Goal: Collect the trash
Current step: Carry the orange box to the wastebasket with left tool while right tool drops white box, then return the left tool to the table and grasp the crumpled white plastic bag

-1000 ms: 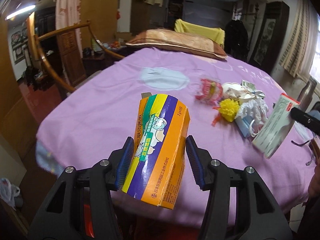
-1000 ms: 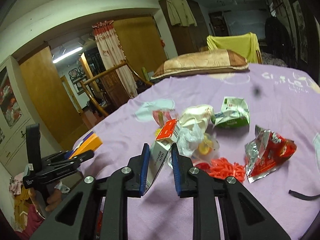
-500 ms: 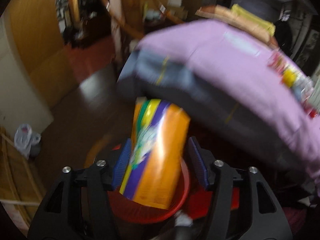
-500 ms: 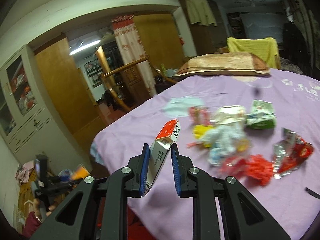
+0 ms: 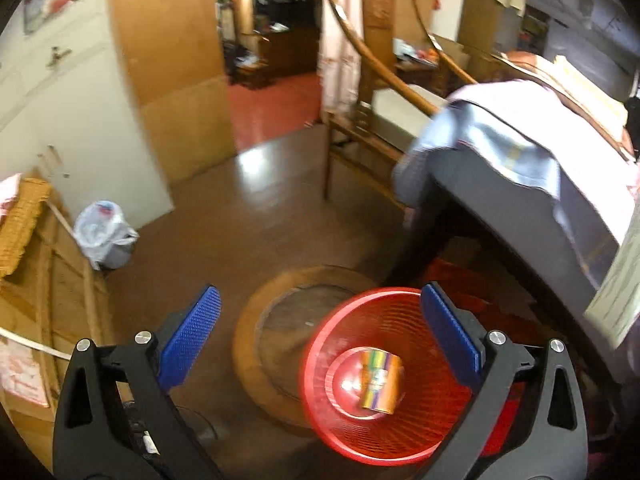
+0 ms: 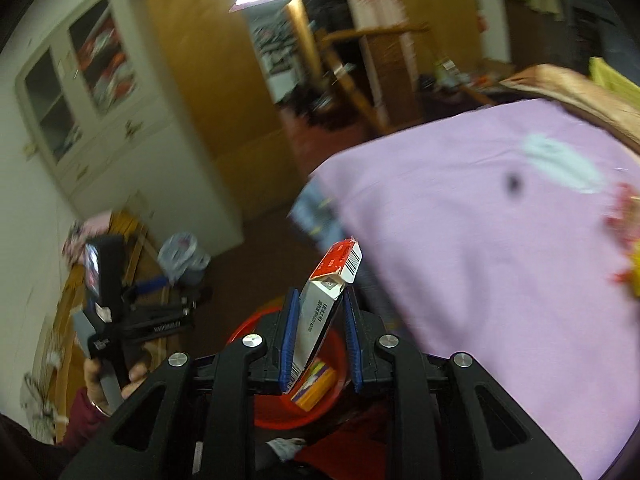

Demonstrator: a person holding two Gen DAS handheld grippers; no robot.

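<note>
My left gripper (image 5: pixel 318 312) is open and empty above a red mesh bin (image 5: pixel 332 412) on the floor. The orange, purple and yellow carton (image 5: pixel 378 378) lies at the bin's bottom; it also shows in the right wrist view (image 6: pixel 314 388). My right gripper (image 6: pixel 320 310) is shut on a white box with a red end flap (image 6: pixel 322 304), held over the red bin (image 6: pixel 276 416) beside the table edge. The left gripper (image 6: pixel 152 300) shows to the left in the right wrist view.
The purple-clothed table (image 6: pixel 480 240) carries red and yellow trash at its right edge (image 6: pixel 624 240). A wooden chair (image 5: pixel 376 92), a round wooden stool (image 5: pixel 280 320) by the bin, a small bagged bin (image 5: pixel 104 236) and white cabinets (image 6: pixel 100 120) surround the brown floor.
The left gripper opened and dropped the colourful carton into the red bin. The right gripper swung with the white box from over the table to over the bin.
</note>
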